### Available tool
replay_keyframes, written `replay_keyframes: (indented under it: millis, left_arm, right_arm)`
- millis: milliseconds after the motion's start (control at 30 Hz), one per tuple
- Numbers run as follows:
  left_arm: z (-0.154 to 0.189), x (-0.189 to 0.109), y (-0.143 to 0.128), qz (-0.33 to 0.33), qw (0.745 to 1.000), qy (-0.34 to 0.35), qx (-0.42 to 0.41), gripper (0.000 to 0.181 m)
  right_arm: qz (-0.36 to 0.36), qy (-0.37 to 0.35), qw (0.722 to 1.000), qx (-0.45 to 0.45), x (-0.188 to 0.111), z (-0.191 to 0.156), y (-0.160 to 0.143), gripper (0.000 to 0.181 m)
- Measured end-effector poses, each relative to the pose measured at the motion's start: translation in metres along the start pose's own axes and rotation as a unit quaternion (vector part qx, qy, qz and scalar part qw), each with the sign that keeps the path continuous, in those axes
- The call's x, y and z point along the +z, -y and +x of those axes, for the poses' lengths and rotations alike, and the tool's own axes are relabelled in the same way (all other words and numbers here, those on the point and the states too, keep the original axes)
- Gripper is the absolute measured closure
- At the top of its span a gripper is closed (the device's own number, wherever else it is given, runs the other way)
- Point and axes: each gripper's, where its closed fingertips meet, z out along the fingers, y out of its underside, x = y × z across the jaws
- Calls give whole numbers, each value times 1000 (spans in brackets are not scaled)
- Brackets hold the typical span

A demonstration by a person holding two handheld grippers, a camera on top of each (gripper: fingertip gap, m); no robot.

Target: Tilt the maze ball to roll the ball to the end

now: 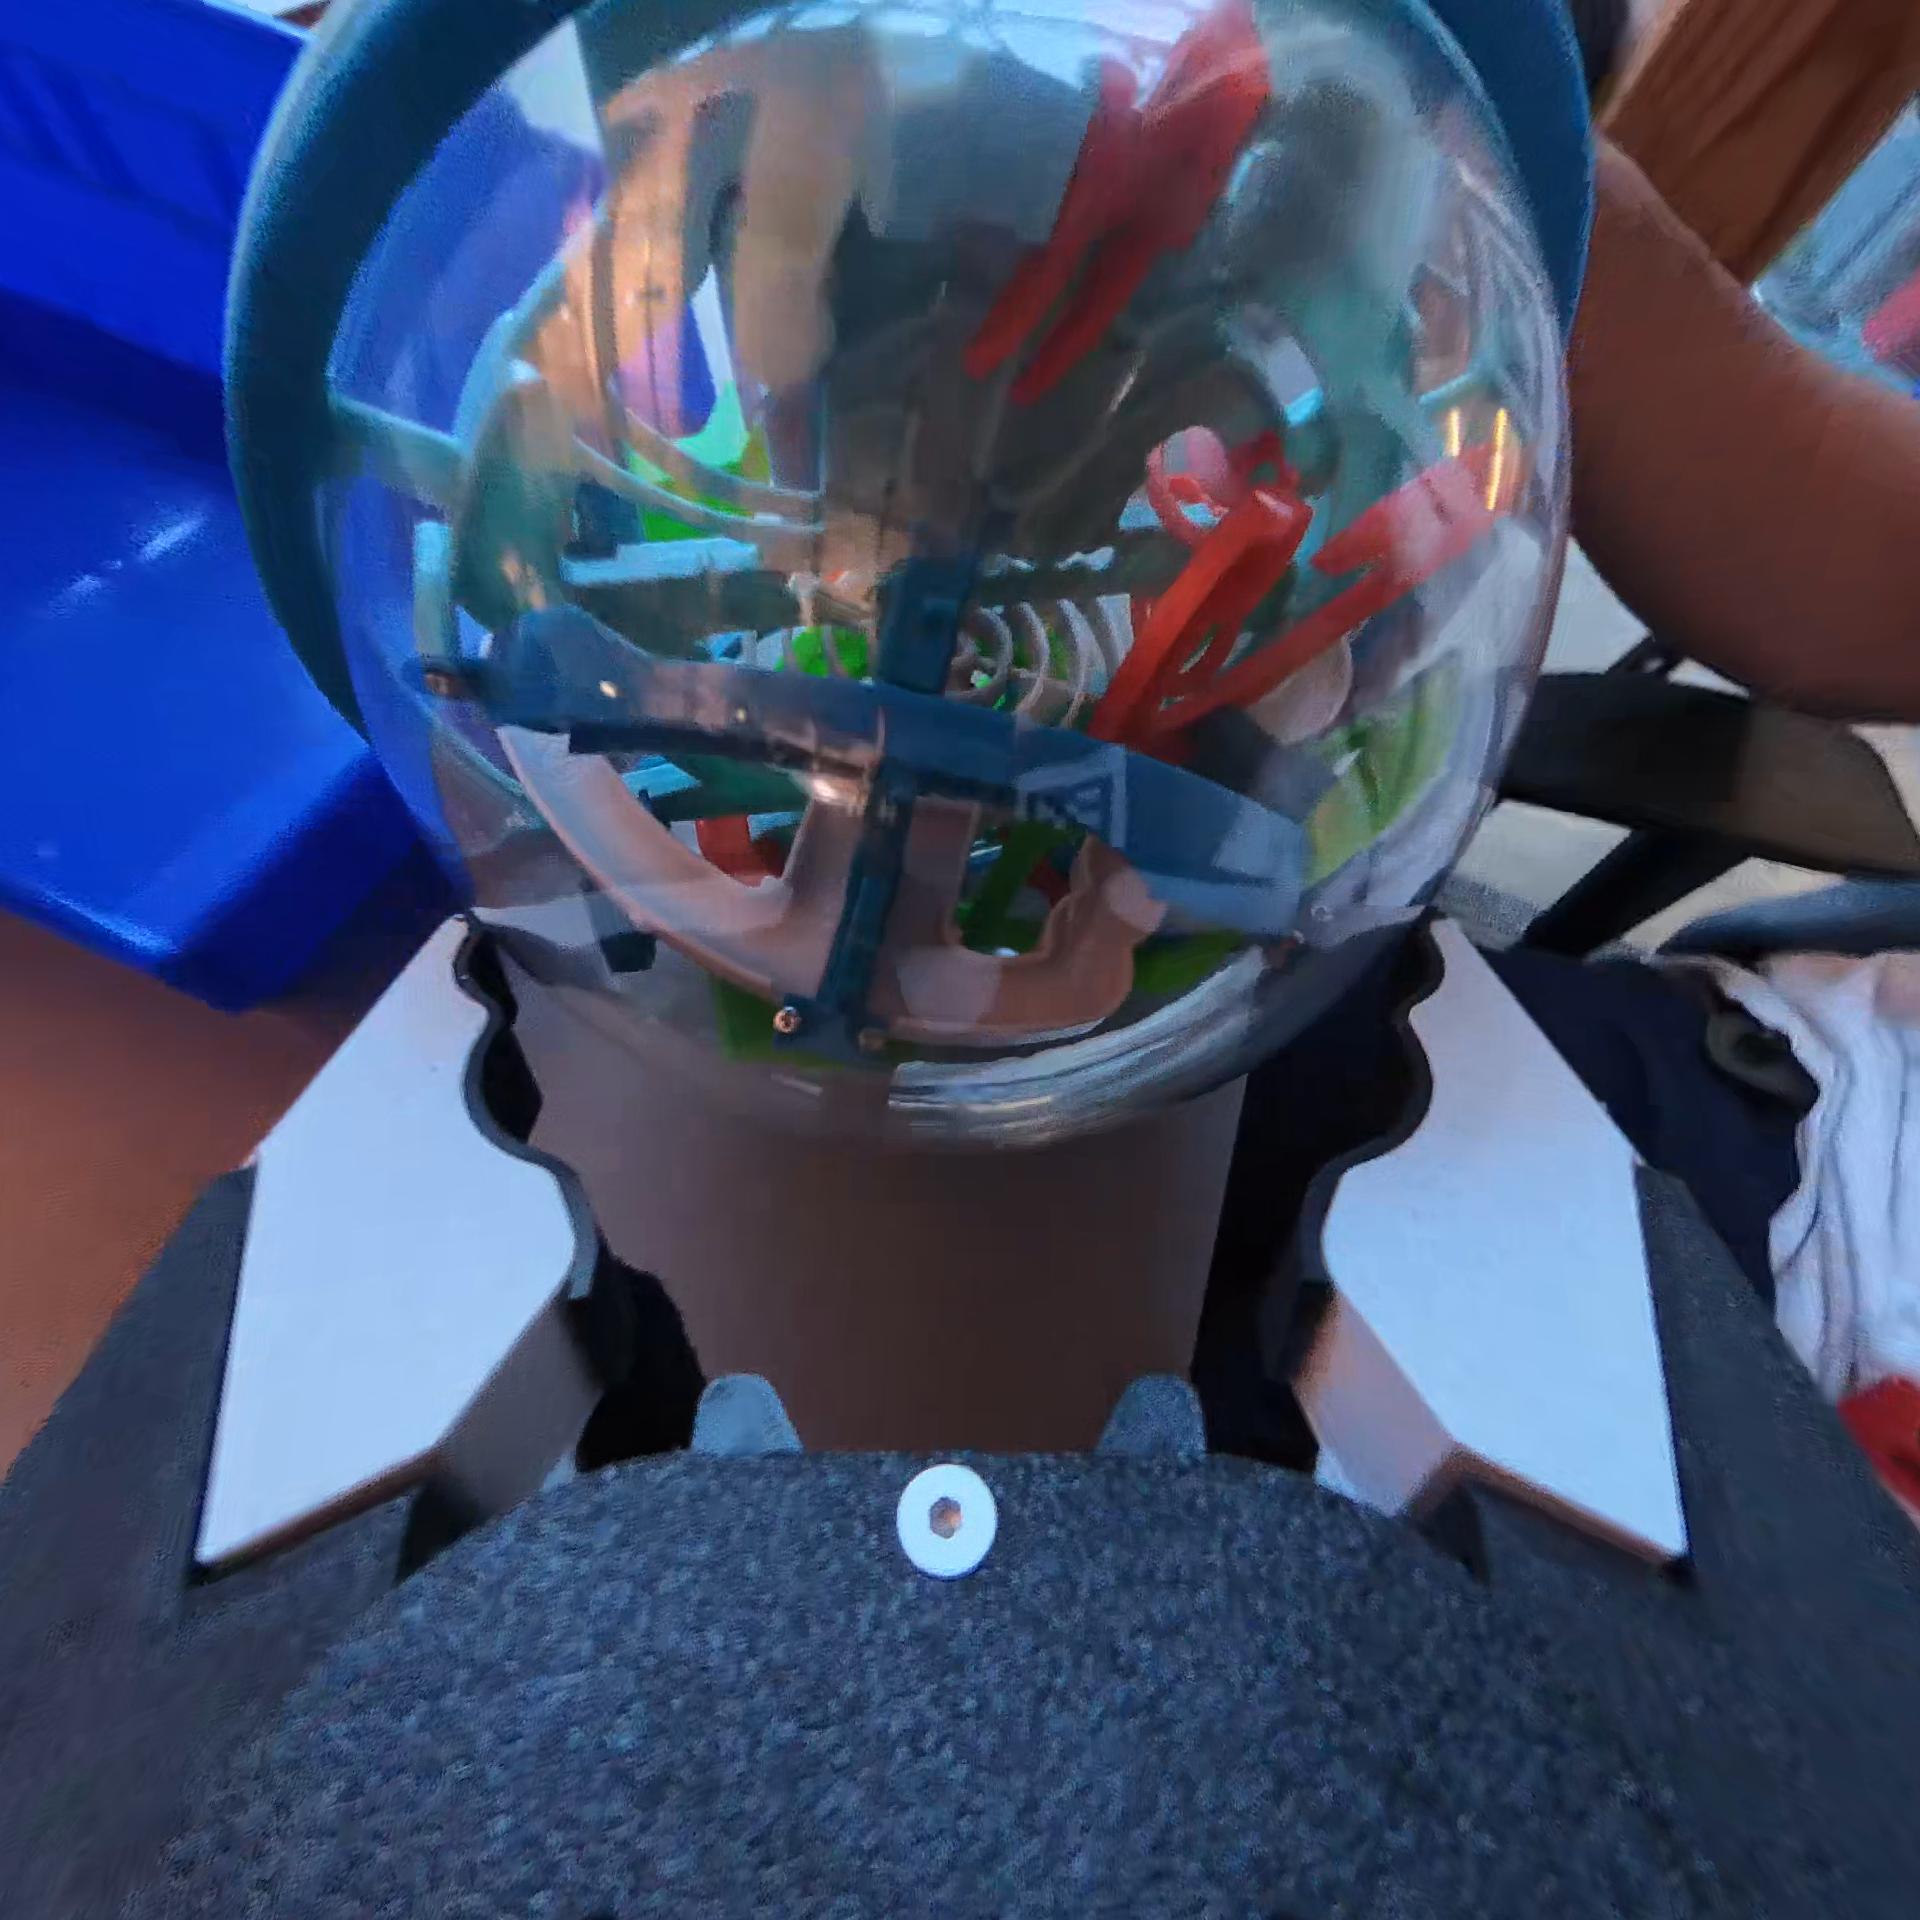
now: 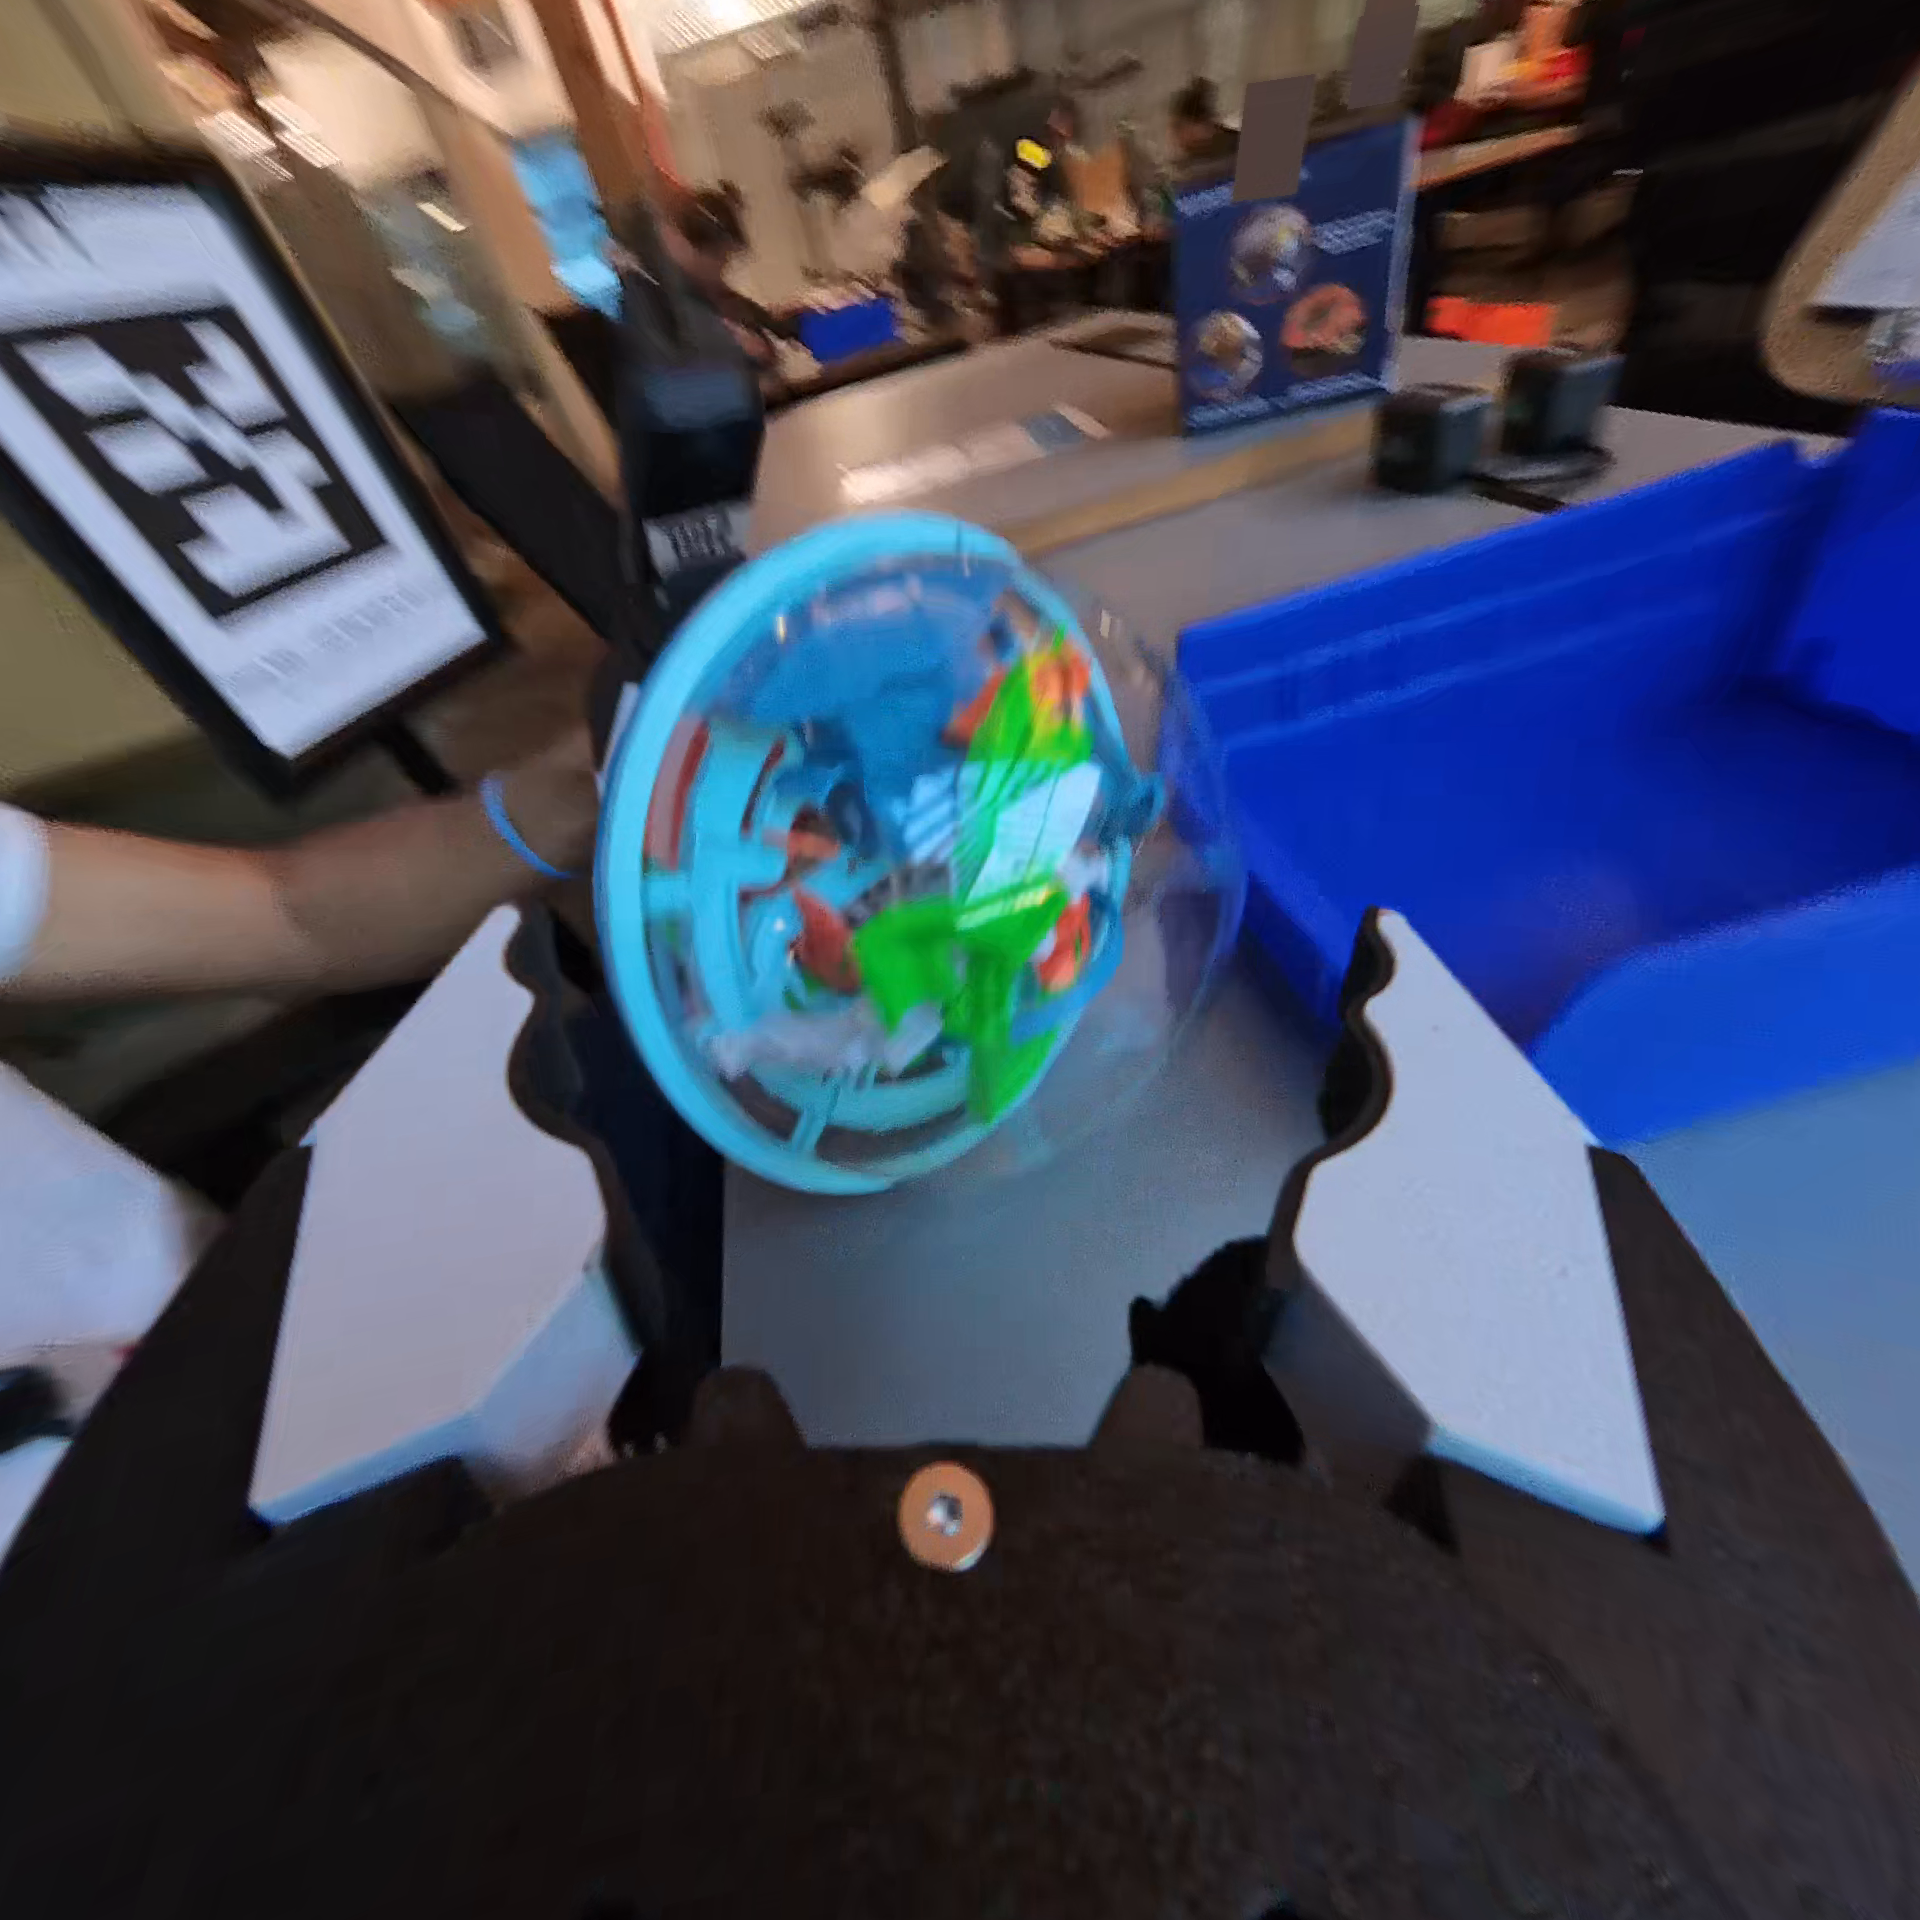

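The maze ball (image 1: 894, 561) is a clear sphere with a light blue ring and red, green and blue tracks inside. In the left wrist view it fills the upper frame, and my left gripper (image 1: 951, 956) is shut on its near lower part, with both fingertips against its sides. In the right wrist view the maze ball (image 2: 894, 852) is tilted, with its ring nearly upright, above the grey table (image 2: 935, 1299). My right gripper (image 2: 945, 956) is open and empty, a little short of the ball. I cannot pick out the small ball inside.
A blue bin (image 2: 1558, 779) stands right of the ball and also shows in the left wrist view (image 1: 135, 520). A black-and-white marker board (image 2: 208, 447) and a person's forearm (image 2: 312, 883) are on the left. Another arm (image 1: 1714, 468) is beyond the ball.
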Motion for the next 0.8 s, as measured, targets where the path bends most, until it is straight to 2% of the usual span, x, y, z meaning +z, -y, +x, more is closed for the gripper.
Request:
replay_keyframes:
  millis: [67, 133, 200, 233, 367, 500, 667, 800]
  left_arm:
    - [4, 8, -1, 1, 1000, 13, -17, 23]
    - [10, 18, -2, -4, 999, 26, -25, 23]
    - [15, 28, -2, -8, 999, 36, -35, 24]
    - [18, 32, -2, -8, 998, 40, -40, 24]
    - [20, 33, -1, -10, 998, 30, -57, 23]
    - [21, 24, -2, -12, 1000, -4, -15, 23]
    - [-11, -4, 25, 32, 999, -34, 16, 22]
    - [-14, 16, 15, -18, 995, -92, 43, 23]
  right_arm:
    - [-13, -70, 997, -27, -2, -14, -25, 28]
    - [-3, -102, 994, -34, 5, -19, -38, 33]
    - [-54, -123, 990, -37, 14, -8, -61, 34]
    - [-73, -116, 990, -41, 17, -5, -69, 27]
    - [-79, -66, 995, -21, 19, -1, -68, 27]
    - [-69, -26, 997, 19, 17, 6, -63, 28]
    - [-71, 8, 997, 31, 20, 10, -58, 29]
    - [-86, 42, 993, 68, 25, 16, -51, 26]
